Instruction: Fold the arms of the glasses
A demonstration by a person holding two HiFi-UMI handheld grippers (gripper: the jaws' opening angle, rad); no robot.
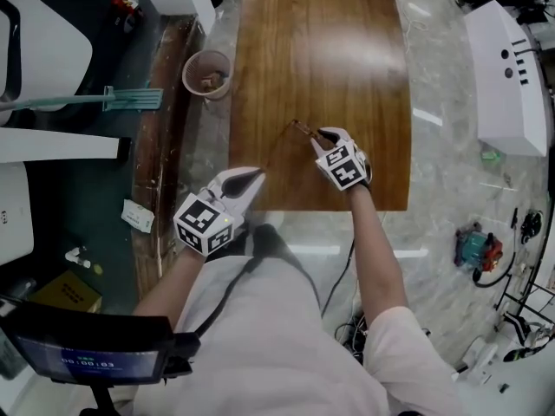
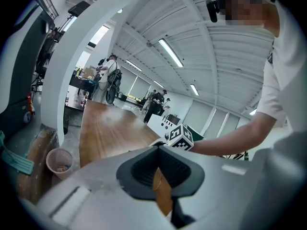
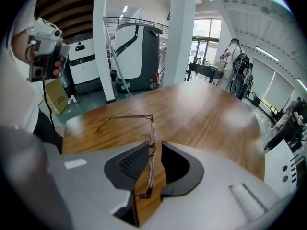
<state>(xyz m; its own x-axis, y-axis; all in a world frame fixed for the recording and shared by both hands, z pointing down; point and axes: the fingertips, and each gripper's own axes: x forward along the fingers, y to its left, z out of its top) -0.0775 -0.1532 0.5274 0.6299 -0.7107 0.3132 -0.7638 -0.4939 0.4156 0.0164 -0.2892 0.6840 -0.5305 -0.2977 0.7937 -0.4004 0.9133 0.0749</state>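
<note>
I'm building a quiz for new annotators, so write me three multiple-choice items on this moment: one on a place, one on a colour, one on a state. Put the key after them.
1. Where are the glasses?
A. in a case
B. lying on the table
C. on a shelf

2. What colour is the table top?
A. white
B. green
C. brown wood

3. How do the jaws of the right gripper stand?
A. apart, with the front of the glasses between them
B. pressed together and empty
C. clamped on a bottle

Key:
1 B: the right gripper view shows the frame on the wood with one arm stretched out.
2 C: the head view shows a grained brown board.
3 A: the pads stand well apart and do not pinch the frame.
</note>
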